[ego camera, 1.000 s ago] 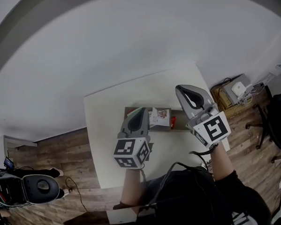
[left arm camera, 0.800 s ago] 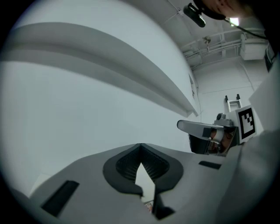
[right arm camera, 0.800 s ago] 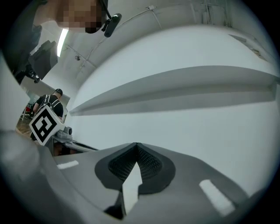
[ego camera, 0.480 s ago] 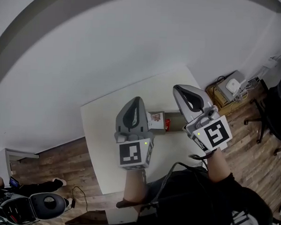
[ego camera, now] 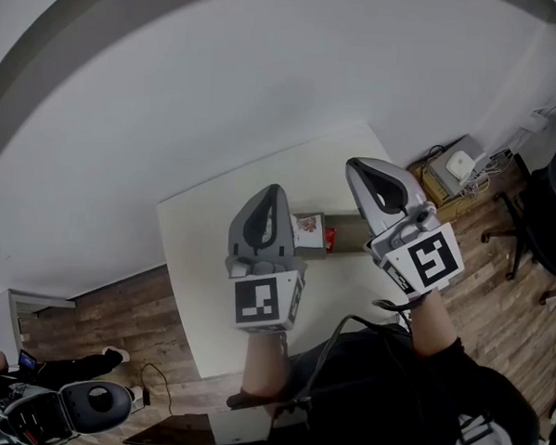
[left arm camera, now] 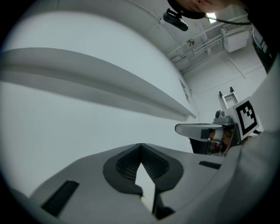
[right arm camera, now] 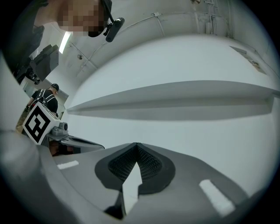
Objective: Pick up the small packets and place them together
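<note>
**Desk:** Head view, what's in frame?

**Photographer:** Both grippers hover above a white table [ego camera: 200,297]. The small packets [ego camera: 308,230] lie in a brown tray [ego camera: 345,239], at four o'clock from the left gripper [ego camera: 268,202] and seven o'clock from the right gripper [ego camera: 362,175].

**Desk:** Left gripper view?

**Photographer:** Its jaws are pressed together on nothing, with a bare wall [left arm camera: 87,109] ahead. The right gripper shows at three o'clock.

**Desk:** Right gripper view?

**Photographer:** Much the same: jaws closed and empty, the left gripper at nine o'clock.

**Desk:** How will the packets handle?

**Photographer:** Probably light, thin and slick. A pinch across one free edge looks the safest hold.
</note>
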`<state>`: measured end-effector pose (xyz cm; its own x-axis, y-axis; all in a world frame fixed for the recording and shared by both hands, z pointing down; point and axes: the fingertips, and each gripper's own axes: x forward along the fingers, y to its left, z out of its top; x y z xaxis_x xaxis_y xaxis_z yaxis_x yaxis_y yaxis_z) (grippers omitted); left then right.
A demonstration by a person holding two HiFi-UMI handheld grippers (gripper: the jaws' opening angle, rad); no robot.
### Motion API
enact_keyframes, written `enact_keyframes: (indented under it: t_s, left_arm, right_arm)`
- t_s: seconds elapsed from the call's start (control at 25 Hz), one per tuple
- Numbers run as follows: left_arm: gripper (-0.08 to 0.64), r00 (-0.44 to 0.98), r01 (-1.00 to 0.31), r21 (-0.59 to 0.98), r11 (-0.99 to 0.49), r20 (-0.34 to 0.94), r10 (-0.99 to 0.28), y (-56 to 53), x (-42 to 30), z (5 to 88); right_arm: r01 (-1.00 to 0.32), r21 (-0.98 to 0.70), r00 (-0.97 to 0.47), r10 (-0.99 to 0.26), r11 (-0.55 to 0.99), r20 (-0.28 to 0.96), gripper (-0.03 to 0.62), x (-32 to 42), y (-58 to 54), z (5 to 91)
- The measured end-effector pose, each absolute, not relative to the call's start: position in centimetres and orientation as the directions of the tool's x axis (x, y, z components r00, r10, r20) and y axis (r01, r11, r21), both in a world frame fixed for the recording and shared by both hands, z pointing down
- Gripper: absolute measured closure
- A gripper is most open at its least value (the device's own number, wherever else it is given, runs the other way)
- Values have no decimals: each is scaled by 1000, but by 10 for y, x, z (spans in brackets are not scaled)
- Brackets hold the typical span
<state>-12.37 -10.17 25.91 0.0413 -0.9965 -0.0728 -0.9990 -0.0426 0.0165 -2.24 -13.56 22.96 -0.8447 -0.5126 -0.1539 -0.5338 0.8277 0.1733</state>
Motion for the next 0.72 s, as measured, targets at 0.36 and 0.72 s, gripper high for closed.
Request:
enact_keyframes:
  t_s: [0.36,0.72]
  left_arm:
    - [562,48,-999,14,-49,-72,-996,-100,-128,260]
    - [563,46,-999,13,-47,-76,-996,-98,-130,259]
  right_arm:
    - [-528,194,-849,-508,827,-146,592,-30,-132,231]
    - [-533,185,-846,-512,826,-150,592,-31,-130,230]
